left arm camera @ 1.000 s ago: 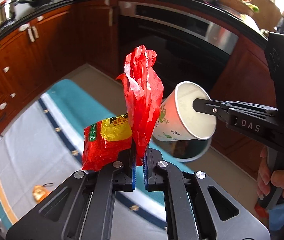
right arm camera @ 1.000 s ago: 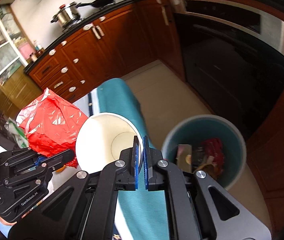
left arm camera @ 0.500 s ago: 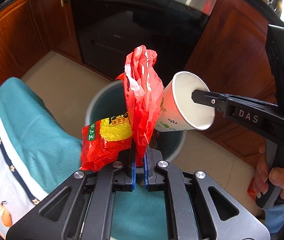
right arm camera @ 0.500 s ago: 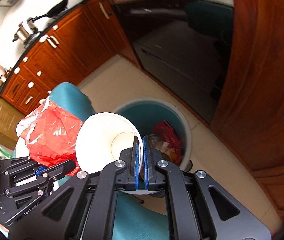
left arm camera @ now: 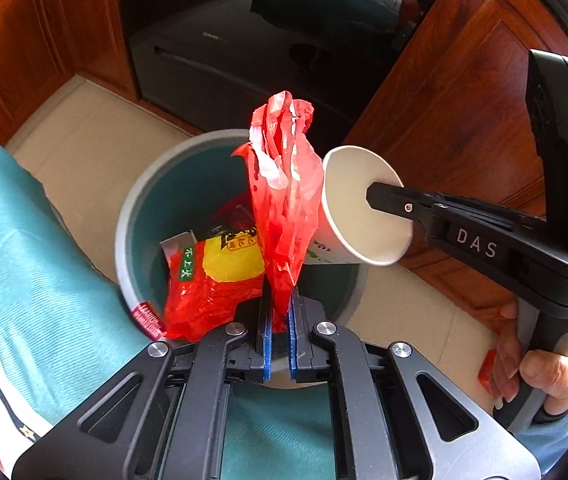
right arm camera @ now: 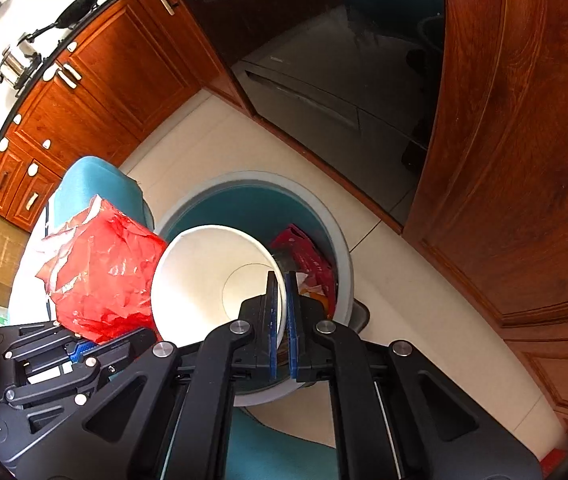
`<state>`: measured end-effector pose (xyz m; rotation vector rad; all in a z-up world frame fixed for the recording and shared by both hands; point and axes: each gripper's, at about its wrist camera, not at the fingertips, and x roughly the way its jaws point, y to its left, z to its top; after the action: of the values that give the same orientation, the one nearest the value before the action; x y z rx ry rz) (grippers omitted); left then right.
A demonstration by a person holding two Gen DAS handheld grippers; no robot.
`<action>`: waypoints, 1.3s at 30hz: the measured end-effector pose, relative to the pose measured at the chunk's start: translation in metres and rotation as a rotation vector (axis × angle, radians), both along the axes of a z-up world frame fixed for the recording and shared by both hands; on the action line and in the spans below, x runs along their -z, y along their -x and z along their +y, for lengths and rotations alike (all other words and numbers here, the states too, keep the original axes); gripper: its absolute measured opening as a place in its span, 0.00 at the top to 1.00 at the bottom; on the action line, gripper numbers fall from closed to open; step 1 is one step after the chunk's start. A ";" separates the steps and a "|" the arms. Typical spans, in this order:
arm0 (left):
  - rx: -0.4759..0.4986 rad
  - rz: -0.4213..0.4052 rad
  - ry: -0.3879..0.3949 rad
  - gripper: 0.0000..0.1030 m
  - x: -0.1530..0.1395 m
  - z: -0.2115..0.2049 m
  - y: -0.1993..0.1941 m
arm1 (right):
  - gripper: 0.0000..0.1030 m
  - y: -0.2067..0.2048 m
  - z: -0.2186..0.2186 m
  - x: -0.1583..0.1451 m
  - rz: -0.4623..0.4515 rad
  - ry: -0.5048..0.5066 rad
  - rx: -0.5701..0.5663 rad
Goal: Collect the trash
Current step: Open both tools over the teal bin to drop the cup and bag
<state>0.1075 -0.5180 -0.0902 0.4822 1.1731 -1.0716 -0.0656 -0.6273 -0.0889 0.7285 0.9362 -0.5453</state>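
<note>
My left gripper [left arm camera: 278,300] is shut on a crumpled red snack wrapper [left arm camera: 284,184], held upright over the round grey trash bin [left arm camera: 136,208] with a teal inside. The wrapper also shows in the right wrist view [right arm camera: 100,276]. My right gripper [right arm camera: 282,280] is shut on the rim of a white paper cup [right arm camera: 212,280], tilted on its side above the bin [right arm camera: 339,256]. In the left wrist view the cup [left arm camera: 359,216] hangs just right of the wrapper, touching it. Red wrappers and other trash [right arm camera: 303,256] lie in the bin.
A teal tablecloth edge [left arm camera: 16,248] lies left of and below the bin. A dark glass oven front [left arm camera: 244,40] and wooden cabinets [right arm camera: 523,160] stand close behind and right of the bin. Beige floor tiles [right arm camera: 403,280] surround it.
Both grippers have moved from above the table to directly over the bin, still holding the wrapper and the cup. The bin now fills the centre of both views.
</note>
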 end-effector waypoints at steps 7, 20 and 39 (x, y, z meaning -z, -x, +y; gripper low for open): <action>-0.013 -0.032 -0.049 0.40 0.009 0.001 -0.008 | 0.27 -0.004 -0.001 0.002 -0.015 0.005 0.014; -0.037 -0.067 -0.064 0.21 0.008 0.008 -0.011 | 0.17 -0.014 0.008 0.007 0.014 -0.058 0.002; -0.055 -0.135 -0.005 0.06 -0.031 0.041 0.016 | 0.14 -0.008 0.049 -0.033 0.018 -0.003 -0.044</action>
<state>0.0911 -0.4765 -0.0591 0.5149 1.0640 -0.9738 -0.0579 -0.5784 -0.0563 0.7055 0.9679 -0.5124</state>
